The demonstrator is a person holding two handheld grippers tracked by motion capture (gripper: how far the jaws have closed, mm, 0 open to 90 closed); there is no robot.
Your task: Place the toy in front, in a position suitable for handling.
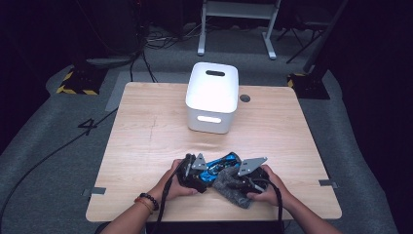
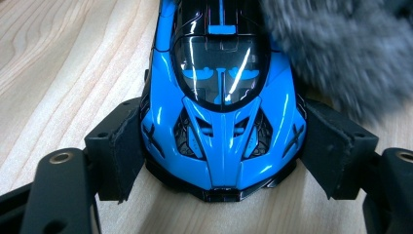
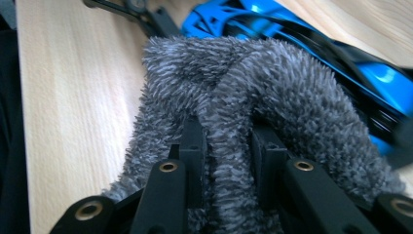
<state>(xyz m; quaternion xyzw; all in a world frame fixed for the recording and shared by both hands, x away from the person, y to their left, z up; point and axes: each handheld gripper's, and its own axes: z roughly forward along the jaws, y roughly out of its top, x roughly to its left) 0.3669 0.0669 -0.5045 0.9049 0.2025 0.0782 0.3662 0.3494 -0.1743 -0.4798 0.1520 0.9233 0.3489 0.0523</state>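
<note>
At 6 o'clock on the tabletop [image 1: 146, 122] we see both hands close together. Left hand [image 1: 170, 185] holds the left tongs [image 1: 195, 171], pinching a blue toy car [image 2: 221, 102] by its sides; in the left gripper view both pads press the car's flanks, nose toward the camera, wheels on the wood. Right hand [image 1: 265, 187] holds the right tongs [image 1: 238, 176], pinching a fold of a grey fluffy cloth [image 3: 243, 97]; in the right gripper view a ridge of the pile sits between the two jaws. The cloth touches the car's side and lies partly over it, car at 1 o'clock from the cloth in that view. In the high view the car [image 1: 221, 163] sits between the two tongs, cloth [image 1: 226, 183] just at its 5 o'clock. Beaded bracelet [image 1: 148, 200] on the left wrist. Farther off, at 12 o'clock, a white bin [image 1: 213, 97] stands upright, well apart from the car. A small dark round spot [image 1: 245, 98] lies just at the bin's 3 o'clock.
</note>
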